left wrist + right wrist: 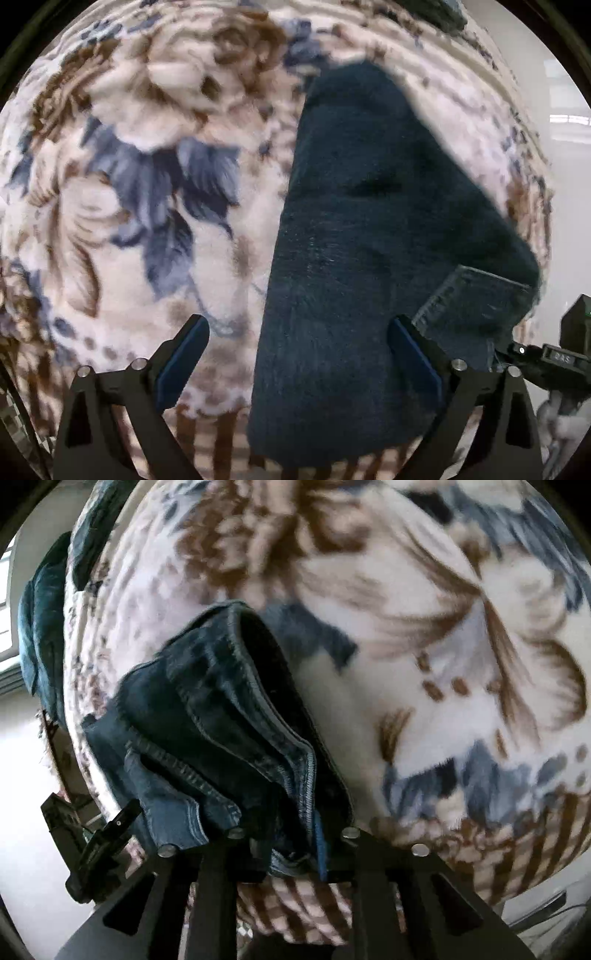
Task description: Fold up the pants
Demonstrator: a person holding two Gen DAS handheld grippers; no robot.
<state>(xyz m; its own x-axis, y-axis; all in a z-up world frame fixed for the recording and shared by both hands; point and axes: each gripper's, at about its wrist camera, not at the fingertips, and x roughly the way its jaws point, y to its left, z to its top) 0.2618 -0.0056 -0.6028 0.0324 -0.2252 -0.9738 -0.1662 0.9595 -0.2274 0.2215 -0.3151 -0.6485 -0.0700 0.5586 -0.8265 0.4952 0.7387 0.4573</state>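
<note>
Left wrist view: left gripper (297, 341) spread wide, nothing clamped, hovering over dark pants (369, 240) lying folded on floral blanket (147, 184); right finger above denim, left finger above blanket. Right gripper (554, 354) visible at right edge.

Right wrist view: right gripper (291, 860) clamped on stacked denim hems of pants (221, 716), fingertips buried in cloth, blanket (443, 627) beneath.

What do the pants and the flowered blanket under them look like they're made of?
The pants look like dark blue denim: matte woven cloth, thick stitched seams, faded edges. The blanket looks like plush fleece, likely synthetic: fuzzy, soft-edged pile with a printed brown and blue flower pattern.
</note>
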